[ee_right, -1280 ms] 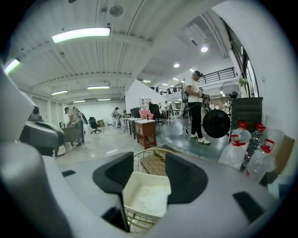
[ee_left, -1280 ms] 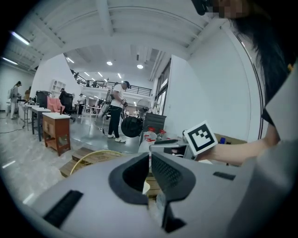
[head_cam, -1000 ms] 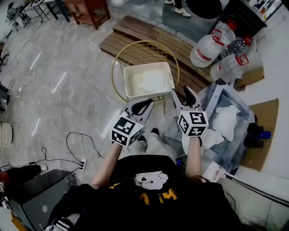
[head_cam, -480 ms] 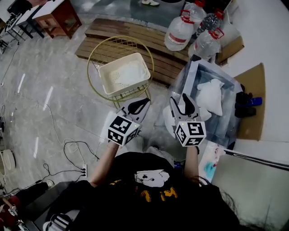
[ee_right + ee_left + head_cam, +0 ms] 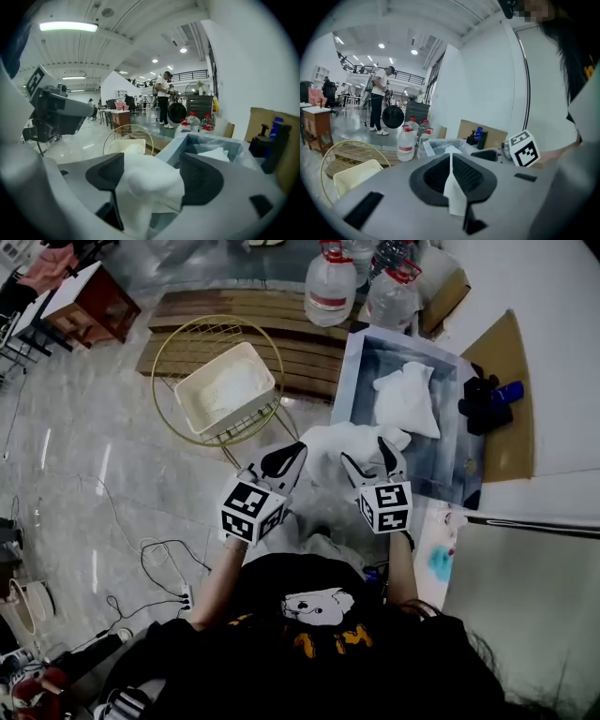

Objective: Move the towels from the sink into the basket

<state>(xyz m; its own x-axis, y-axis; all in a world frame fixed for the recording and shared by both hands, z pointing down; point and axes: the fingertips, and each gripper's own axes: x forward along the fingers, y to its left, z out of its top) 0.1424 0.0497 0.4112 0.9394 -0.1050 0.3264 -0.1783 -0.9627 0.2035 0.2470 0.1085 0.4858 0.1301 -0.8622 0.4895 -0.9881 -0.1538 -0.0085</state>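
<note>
At sink's (image 5: 345, 381) near corner, L jaws clench towel (image 5: 328, 442); R jaws just opened, towel between.

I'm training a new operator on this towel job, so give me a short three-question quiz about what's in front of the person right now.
1. True or false: the sink holds no towel.
2. What are the left gripper's jaws shut on? A) a bottle cap B) a thin fold of white towel C) a cable
3. What does the cream basket sit in?
Key: 1 false, one white towel lies in it; 2 B; 3 a round gold wire stand.
</note>
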